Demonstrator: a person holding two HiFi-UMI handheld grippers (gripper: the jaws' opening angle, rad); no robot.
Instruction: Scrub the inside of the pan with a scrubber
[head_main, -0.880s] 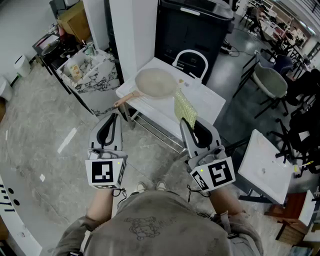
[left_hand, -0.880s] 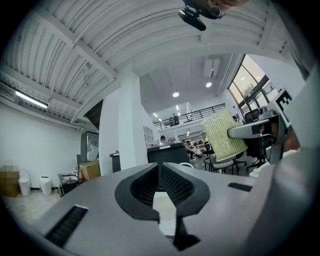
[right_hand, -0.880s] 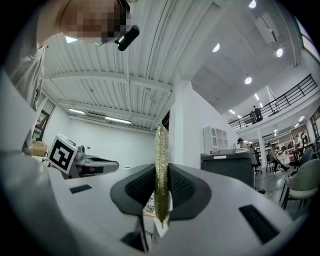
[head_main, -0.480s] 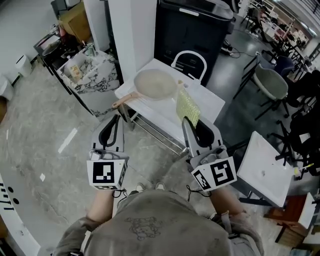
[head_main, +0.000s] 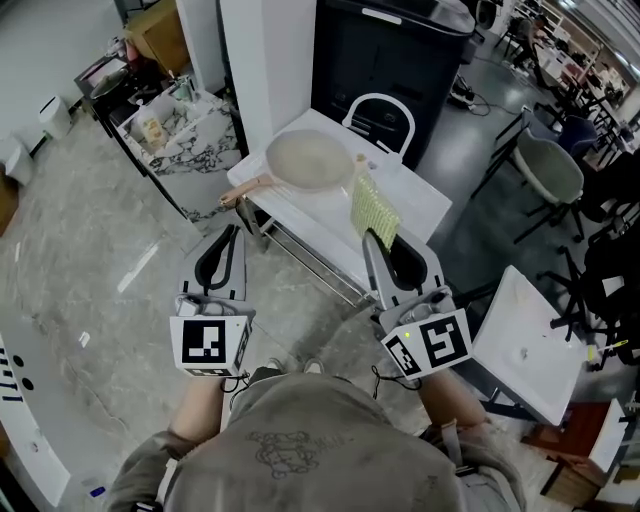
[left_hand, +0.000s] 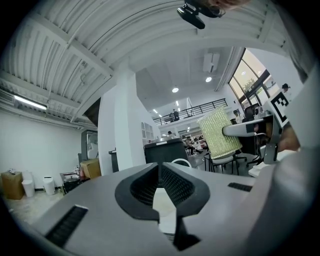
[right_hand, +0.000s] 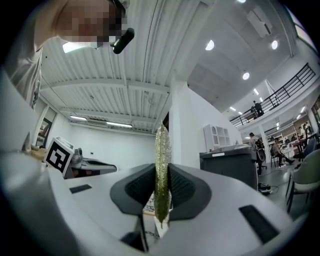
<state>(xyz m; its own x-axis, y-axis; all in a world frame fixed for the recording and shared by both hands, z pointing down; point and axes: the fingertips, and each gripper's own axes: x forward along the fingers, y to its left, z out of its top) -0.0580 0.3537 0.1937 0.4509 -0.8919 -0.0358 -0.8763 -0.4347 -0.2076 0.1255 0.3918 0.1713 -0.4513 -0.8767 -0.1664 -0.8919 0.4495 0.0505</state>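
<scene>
A beige pan (head_main: 310, 160) with a wooden handle lies on a white table (head_main: 425, 205) ahead of me. My right gripper (head_main: 375, 235) is shut on a yellow-green mesh scrubber (head_main: 372, 212), held upright above the table's near edge, to the right of the pan. In the right gripper view the scrubber (right_hand: 162, 170) stands edge-on, pinched between the two pads. My left gripper (head_main: 233, 232) is shut with nothing in it, held off the table's left near corner, below the pan's handle (head_main: 243, 192). In the left gripper view its gripper (left_hand: 160, 167) has its jaws together, and the scrubber (left_hand: 219, 132) shows at the right.
A black cabinet (head_main: 385, 60) stands behind the table. A marble-topped stand (head_main: 195, 135) with small items is at the left. A second white table (head_main: 525, 340) and chairs (head_main: 545, 165) are at the right. A white chair back (head_main: 380, 120) rises at the table's far edge.
Both grippers have stayed nearly level relative to me while the view shifted a little; the table and pan sit slightly higher and nearer in frame. The scrubber remains gripped.
</scene>
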